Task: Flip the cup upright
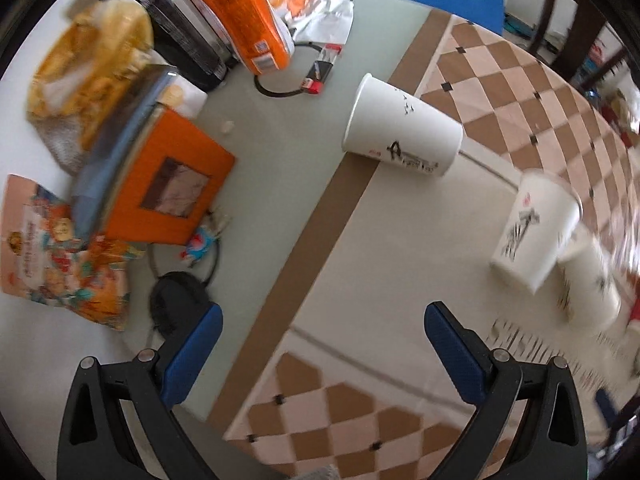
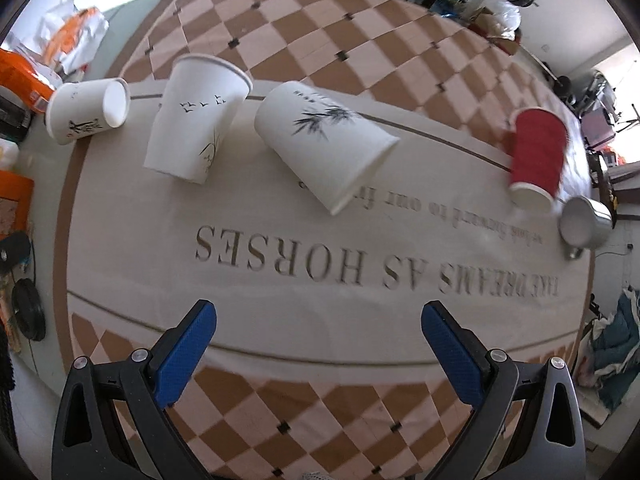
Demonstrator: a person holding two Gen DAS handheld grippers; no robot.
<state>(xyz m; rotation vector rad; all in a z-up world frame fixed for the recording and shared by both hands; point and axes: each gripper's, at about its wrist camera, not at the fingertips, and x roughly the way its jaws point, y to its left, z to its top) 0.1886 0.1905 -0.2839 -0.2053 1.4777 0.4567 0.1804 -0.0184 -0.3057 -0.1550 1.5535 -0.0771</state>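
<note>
Right wrist view: white paper cup with bamboo print point(image 2: 326, 146) lies tipped on its side mid-cloth, mouth toward lower right. Beside it stands an upright white paper cup with bird print point(image 2: 196, 118), and another white paper cup point(image 2: 86, 110) lies at the cloth's left edge. Checkered tablecloth point(image 2: 304, 276) underneath. Right gripper point(image 2: 318, 322) hangs short of them, jaws wide apart, empty. Left gripper point(image 1: 322, 322) likewise spread, holding nothing.

Three white paper cups on the tablecloth: the one with black calligraphy point(image 2: 86, 110) is on its side at the cloth's left edge, the bird-print one point(image 2: 196, 118) stands upright next to it, and the bamboo-print cup point(image 2: 324, 140) lies tipped over mid-table, mouth facing right.
</note>
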